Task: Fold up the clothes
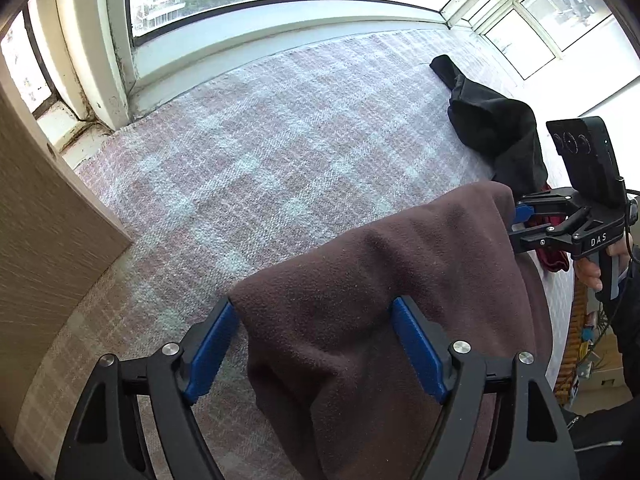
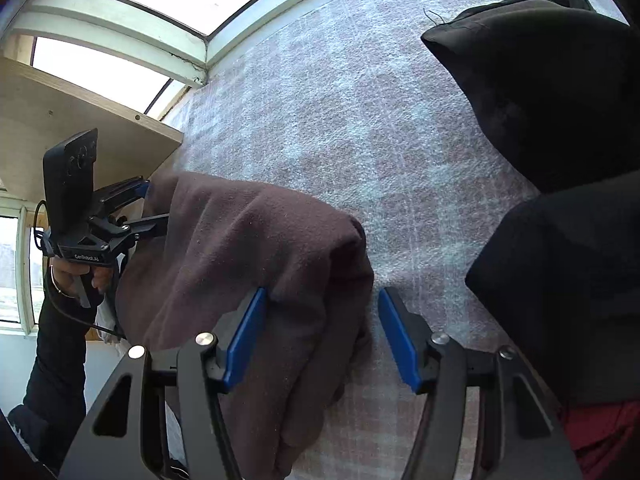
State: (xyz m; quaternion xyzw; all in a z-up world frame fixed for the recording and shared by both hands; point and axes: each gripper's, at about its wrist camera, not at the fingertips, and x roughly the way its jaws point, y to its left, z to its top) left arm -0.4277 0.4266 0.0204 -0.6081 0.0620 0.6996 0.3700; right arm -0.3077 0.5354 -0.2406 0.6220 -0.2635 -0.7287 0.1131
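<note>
Left gripper (image 1: 316,344) is nearest in its own view. Its jaws stand wide apart w/ the brown fleece garment (image 1: 380,280) bunched between them. The cloth meets the tip of the left pad and lies against the right pad (image 1: 420,352), but nothing is pinched, so released.

Right gripper (image 2: 320,336) looks the same: jaws spread, cloth against the left pad, and the right pad is bare w/ the cover visible beside it. Also released.

The garment makes a raised ridge from one gripper to the other, at the near right part of the plaid cover (image 1: 260,140). I think each tool stands at one end of the same top edge, so both ends can go together and the fold stays straight. Open jaws around cloth fit 2 stages: about to clamp the edge, or the edge was just let go. I cannot tell which. Whether the ridge rests on a finger or on cloth under it is hidden.

Farther right lies a black garment (image 1: 496,128) in a loose heap, w/ a bit of red cloth (image 1: 554,258) below it, prob. set aside to keep the middle free.

Room: the cover is bare to the left and far side, up to the window sill (image 1: 280,36). On the near left a wooden panel (image 1: 48,208) limits the reach, and on the right the black heap is close.
</note>
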